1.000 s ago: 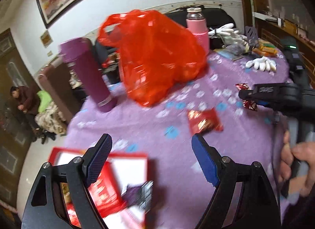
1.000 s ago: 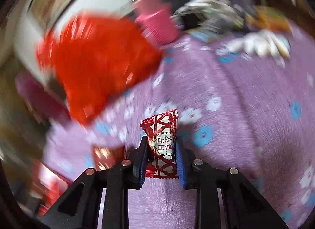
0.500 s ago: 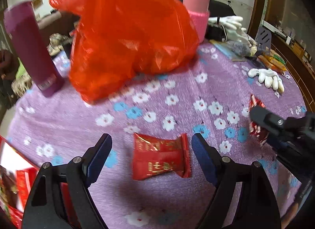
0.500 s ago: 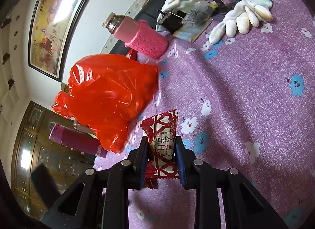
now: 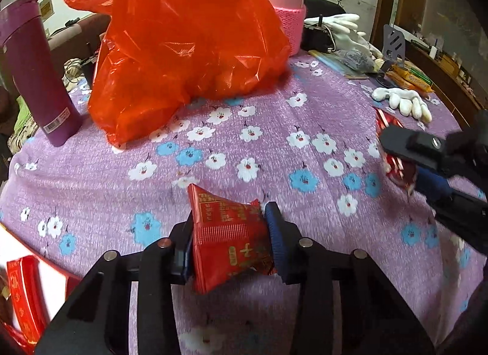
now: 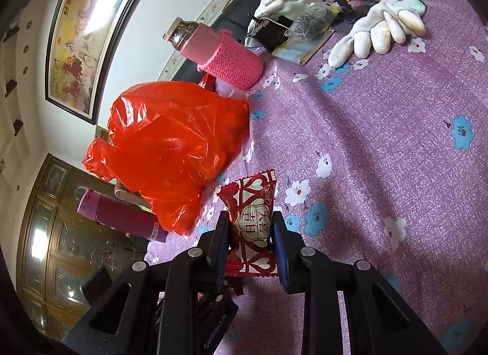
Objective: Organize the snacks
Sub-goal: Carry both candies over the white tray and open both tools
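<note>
A red snack packet (image 5: 228, 242) sits between the blue pads of my left gripper (image 5: 230, 226), just above the purple flowered tablecloth (image 5: 274, 147). The jaws are closing and both pads press its sides. My right gripper (image 6: 250, 223) is shut on a red-and-white candy packet (image 6: 253, 199) printed with hearts, held above the cloth. In the left wrist view that right gripper (image 5: 405, 153) reaches in from the right edge with its candy (image 5: 396, 168). A red-and-white box (image 5: 18, 281) with red packets lies at the lower left.
A big red plastic bag (image 5: 183, 34) stands at the back centre. A purple flask (image 5: 33, 74) is to its left and a pink-sleeved bottle (image 5: 286, 4) behind it. White gloves (image 5: 402, 101) and orange biscuit packs (image 5: 408, 75) lie at the back right.
My left gripper came down from over the red box to the red packet and its jaws closed from wide open onto it. The right gripper kept its candy and rolled a little.
</note>
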